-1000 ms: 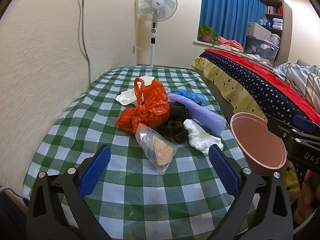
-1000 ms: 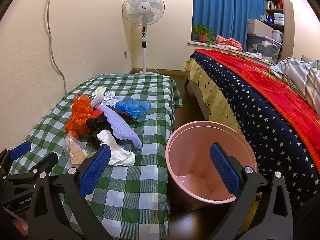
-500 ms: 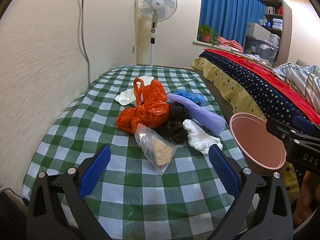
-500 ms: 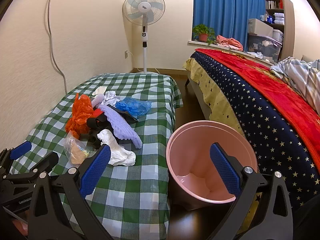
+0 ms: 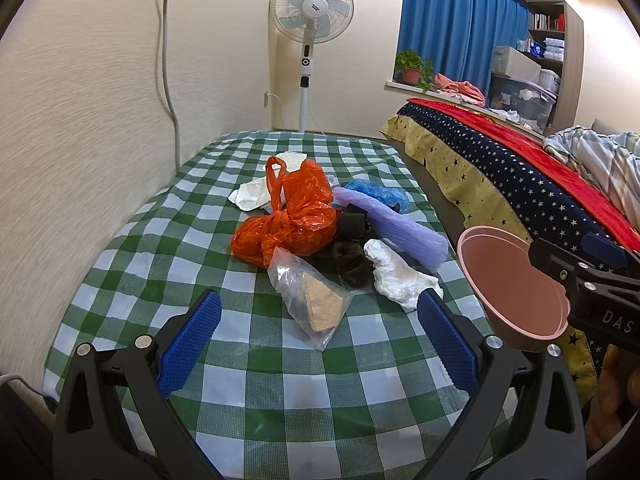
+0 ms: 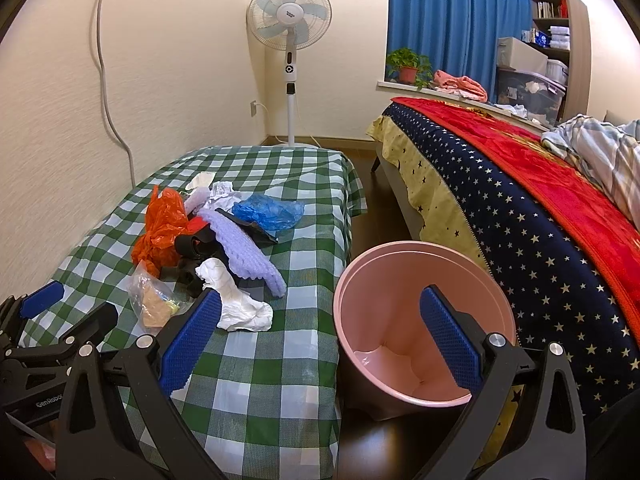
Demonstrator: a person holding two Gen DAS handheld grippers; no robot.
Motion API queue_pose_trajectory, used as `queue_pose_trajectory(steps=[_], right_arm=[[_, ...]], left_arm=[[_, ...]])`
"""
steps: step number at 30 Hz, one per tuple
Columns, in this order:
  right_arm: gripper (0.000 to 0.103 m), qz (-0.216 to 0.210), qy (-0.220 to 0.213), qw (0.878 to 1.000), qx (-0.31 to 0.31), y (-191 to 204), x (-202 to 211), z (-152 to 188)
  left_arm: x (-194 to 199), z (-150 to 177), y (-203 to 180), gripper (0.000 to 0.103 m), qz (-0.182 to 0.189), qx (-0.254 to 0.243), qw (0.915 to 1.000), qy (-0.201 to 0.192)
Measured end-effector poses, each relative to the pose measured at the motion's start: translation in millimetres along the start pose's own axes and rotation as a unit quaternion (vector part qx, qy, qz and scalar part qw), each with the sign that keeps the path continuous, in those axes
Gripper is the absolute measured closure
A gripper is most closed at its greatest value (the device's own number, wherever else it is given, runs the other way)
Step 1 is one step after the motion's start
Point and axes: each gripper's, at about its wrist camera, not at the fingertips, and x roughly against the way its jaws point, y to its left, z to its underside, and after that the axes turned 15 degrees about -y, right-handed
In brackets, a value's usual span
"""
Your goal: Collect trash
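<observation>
The left claw (image 5: 316,336) is a black plastic frame with two wide triangular arms, each cut through with a triangular window and fixed with round silver screws. Its fingers (image 5: 190,342) carry bright blue pads with a fine dotted grip texture. The right claw (image 6: 318,338) has the same build: black arms, silver screws, blue textured pads (image 6: 450,340). White lettering marks the black bodies, reading "GenRobo" on one and "DAS" on the other. A patch of bare skin shows at the lower right of the left view.
</observation>
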Motion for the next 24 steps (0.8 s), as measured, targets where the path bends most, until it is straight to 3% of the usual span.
queue_pose_trajectory(steps=[15, 20, 24], right_arm=[[0.006, -0.002, -0.002, 1.0, -0.012, -6, -1, -1], [0.02, -0.01, -0.004, 1.0, -0.021, -7, 0, -2], [0.036, -0.027, 0.001, 0.999, -0.035, -9, -2, -2]], left_arm=[[-1, -5, -3, 0.008, 0.002, 0.018, 0.9998, -0.007], [-3, -5, -2, 0.014, 0.008, 0.023, 0.9997, -0.005], [-7, -7, 2, 0.027, 0.014, 0.031, 0.9994, -0.004]])
